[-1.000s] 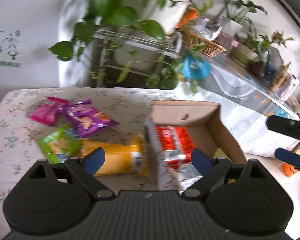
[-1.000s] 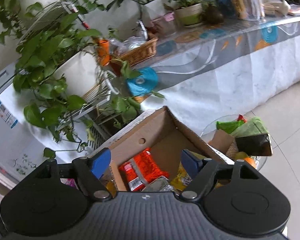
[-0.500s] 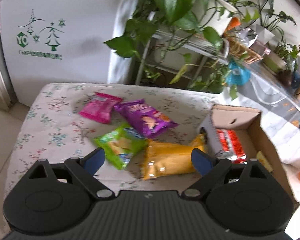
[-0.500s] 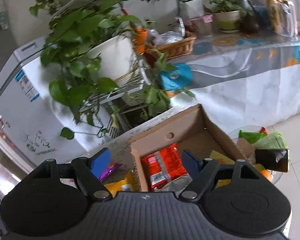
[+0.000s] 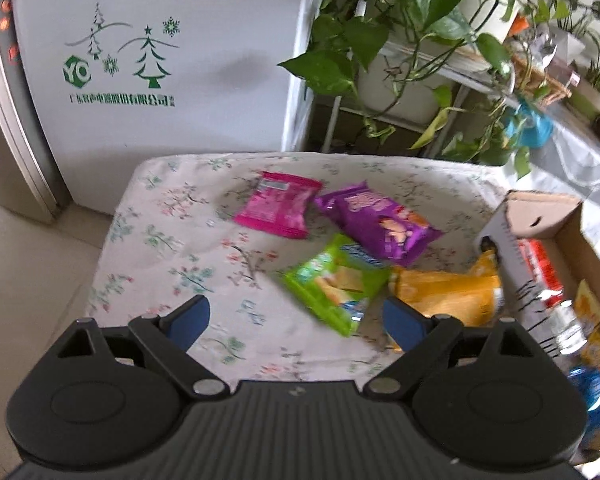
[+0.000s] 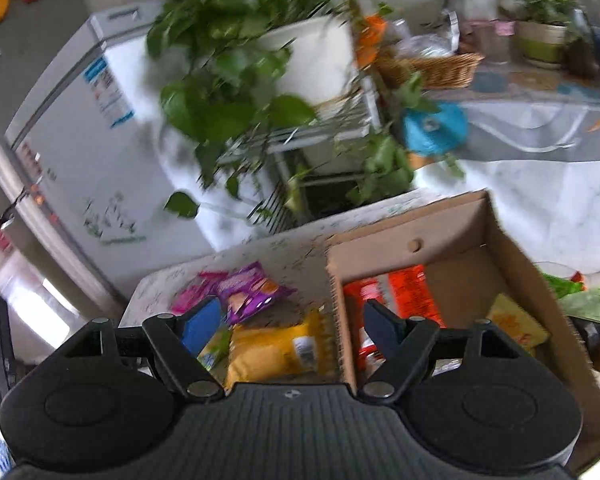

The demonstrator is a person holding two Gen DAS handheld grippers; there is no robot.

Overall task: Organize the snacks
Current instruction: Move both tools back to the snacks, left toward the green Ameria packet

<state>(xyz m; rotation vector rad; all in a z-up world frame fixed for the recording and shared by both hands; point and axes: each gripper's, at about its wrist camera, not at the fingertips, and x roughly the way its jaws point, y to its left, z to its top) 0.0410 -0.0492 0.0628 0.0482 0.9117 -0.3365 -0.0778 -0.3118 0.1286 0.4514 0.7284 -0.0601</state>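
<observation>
Left wrist view: the left gripper [image 5: 296,318] tips down at the worktop [image 5: 160,248], which has a flowery cloth on it. Its jaws stand wide apart with nothing between them. Past the blue tips lie four snack bags: a pink bag [image 5: 278,210], a purple bag [image 5: 380,226], a green bag [image 5: 336,280] and a yellow bag [image 5: 448,298]. The green one sits closest to the jaws, and the yellow one touches the cardboard box [image 5: 540,216] at the right. A red pack [image 5: 540,268] lies in that box. Behind the worktop stands a white fridge [image 5: 160,60] with green trees, a "YO" badge and a line of green writing (too small to read).

Right wrist view: the right gripper [image 6: 290,326] also points down, above the box wall. Its jaws are apart and hold nothing. The yellow bag [image 6: 272,350] shows between them, with the purple bag [image 6: 250,292] farther off. The red pack [image 6: 404,296] lies inside the box [image 6: 452,224]. This picture is blurry.
</observation>
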